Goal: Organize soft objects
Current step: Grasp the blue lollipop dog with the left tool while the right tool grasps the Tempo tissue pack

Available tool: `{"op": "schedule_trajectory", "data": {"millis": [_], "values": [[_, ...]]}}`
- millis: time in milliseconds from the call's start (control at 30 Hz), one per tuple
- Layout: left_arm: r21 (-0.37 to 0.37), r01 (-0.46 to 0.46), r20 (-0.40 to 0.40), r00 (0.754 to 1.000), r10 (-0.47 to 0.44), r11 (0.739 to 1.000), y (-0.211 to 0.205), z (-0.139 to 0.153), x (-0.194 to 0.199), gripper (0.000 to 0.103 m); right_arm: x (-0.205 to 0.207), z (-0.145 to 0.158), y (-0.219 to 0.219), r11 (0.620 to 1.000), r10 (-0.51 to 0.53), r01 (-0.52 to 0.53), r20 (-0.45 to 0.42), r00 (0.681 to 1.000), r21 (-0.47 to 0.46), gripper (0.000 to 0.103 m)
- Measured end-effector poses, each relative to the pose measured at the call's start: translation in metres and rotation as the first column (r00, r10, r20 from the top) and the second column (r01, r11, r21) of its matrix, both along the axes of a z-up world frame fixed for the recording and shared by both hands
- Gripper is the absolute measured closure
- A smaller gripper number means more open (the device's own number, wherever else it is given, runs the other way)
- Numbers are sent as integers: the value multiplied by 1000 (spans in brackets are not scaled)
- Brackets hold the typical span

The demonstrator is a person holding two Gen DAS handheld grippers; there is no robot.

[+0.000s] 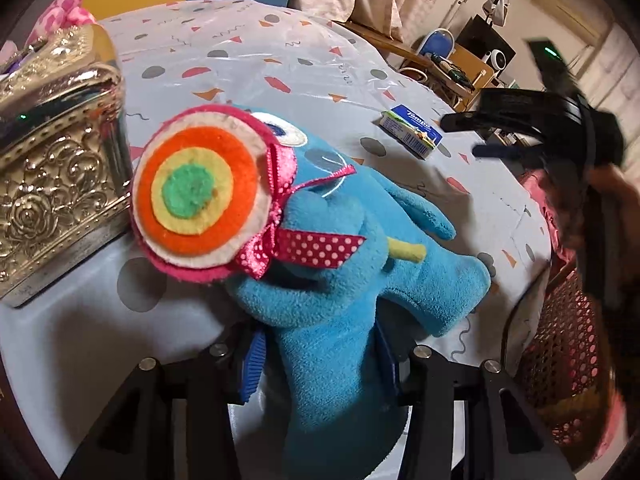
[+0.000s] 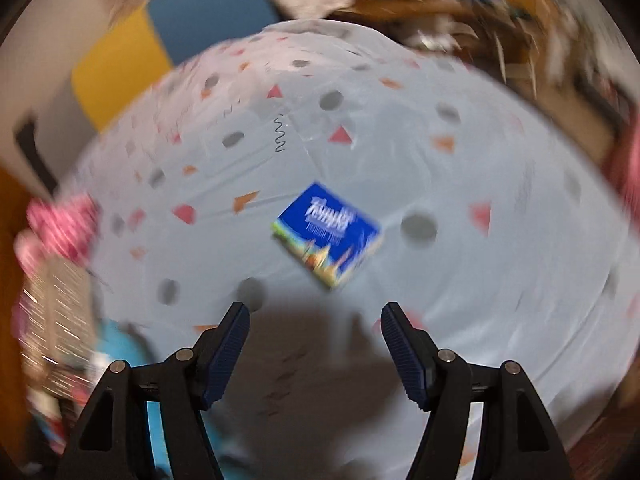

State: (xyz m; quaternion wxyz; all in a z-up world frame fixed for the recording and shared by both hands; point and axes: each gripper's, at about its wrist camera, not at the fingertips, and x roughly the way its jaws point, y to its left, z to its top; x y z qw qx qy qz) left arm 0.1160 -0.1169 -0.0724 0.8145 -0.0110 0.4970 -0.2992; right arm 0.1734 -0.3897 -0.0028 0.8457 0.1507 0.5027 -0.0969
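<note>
Clenched on the blue plush toy beside the silver box, the left hand-held gripper should lift gently, while the right hand-held gripper hangs released near that box's tissue pack.

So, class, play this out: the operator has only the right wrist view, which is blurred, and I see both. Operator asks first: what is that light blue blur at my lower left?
Observer: A blue plush toy, with the left gripper shut on its lower end.
Operator: Anything attached to the toy?
Observer: A round felt disc in coloured rings, with a pink dotted ribbon.
Operator: And the glittery streaks on my left?
Observer: An embossed gold box standing on the table, left of the toy.
Operator: Is my gripper near the tissue pack?
Observer: The right gripper hangs open beside the tissue pack, not touching it.
</note>
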Motion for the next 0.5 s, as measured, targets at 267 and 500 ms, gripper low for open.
{"op": "schedule_trajectory", "data": {"millis": [267, 500], "values": [[-21, -10, 4, 1000, 10, 1000, 3, -1, -1, 55, 64, -24, -3, 975, 110, -130, -117, 987, -182, 33], [-27, -19, 1, 1000, 19, 999, 3, -2, -3, 55, 83, -48, 6, 966, 147, -174, -144, 979, -192, 45]]}}
